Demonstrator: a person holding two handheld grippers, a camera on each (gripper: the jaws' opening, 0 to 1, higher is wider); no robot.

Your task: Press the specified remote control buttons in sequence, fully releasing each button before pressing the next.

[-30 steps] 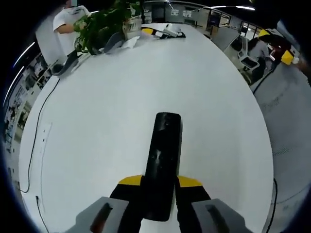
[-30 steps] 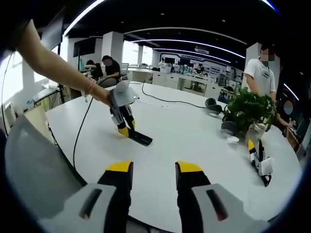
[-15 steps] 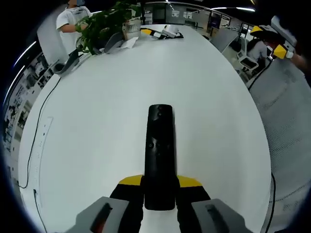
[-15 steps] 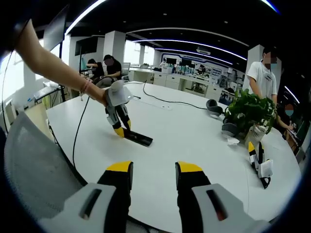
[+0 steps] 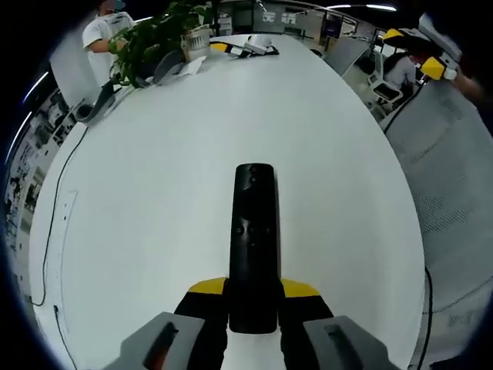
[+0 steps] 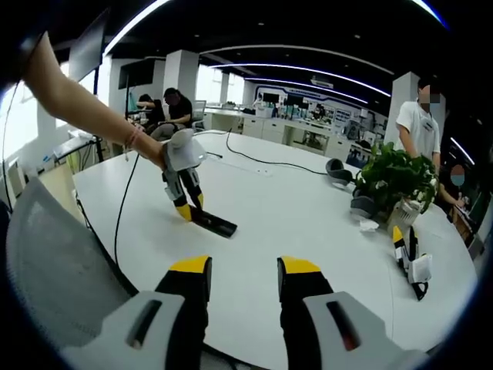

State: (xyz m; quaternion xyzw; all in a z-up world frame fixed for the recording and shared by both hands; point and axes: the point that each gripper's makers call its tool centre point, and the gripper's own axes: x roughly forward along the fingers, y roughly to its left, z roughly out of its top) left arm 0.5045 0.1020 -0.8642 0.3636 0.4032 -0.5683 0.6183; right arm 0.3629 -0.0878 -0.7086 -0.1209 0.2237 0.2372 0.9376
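One gripper, the left gripper (image 5: 253, 302), is clamped on the near end of the black remote (image 5: 253, 245) over the white table (image 5: 154, 193); the right gripper (image 6: 243, 281) hangs well back, jaws apart and empty; no button looks pressed yet, so I judge the whole sequence remains.

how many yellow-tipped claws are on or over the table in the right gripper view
3. The right claw rises from the bottom, open and empty. The left claw grips the black remote at centre left. A spare claw lies on the table far right, beside the plant.
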